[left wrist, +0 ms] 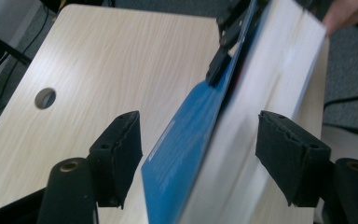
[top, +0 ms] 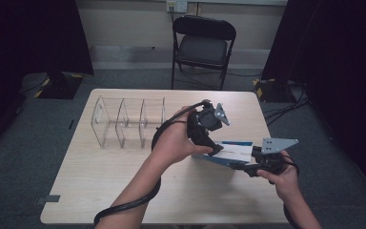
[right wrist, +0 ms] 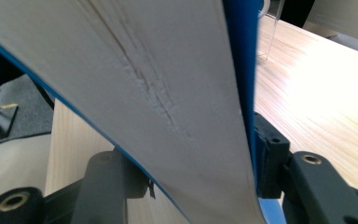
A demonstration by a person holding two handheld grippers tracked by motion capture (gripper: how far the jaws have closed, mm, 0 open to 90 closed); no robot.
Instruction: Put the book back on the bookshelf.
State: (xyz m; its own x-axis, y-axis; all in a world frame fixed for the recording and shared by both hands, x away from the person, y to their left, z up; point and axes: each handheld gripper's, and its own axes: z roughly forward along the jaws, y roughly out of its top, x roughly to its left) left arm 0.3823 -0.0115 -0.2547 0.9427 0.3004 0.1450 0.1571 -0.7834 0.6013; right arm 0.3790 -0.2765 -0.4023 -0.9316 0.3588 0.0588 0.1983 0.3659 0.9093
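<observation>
Now | right gripper (top: 248, 165): clamped on blue book (top: 233, 151) | left gripper (left wrist: 199, 154): wide, book between, not touching

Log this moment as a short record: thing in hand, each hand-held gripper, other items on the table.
thing: blue-covered book, lifted on edge above the table
right hand-held gripper: clamped on the book's page block
left hand-held gripper: jaws straddle the book, pads clear of it
other item: clear divided rack, standing empty behind the hands
behind table: black folding chair
</observation>
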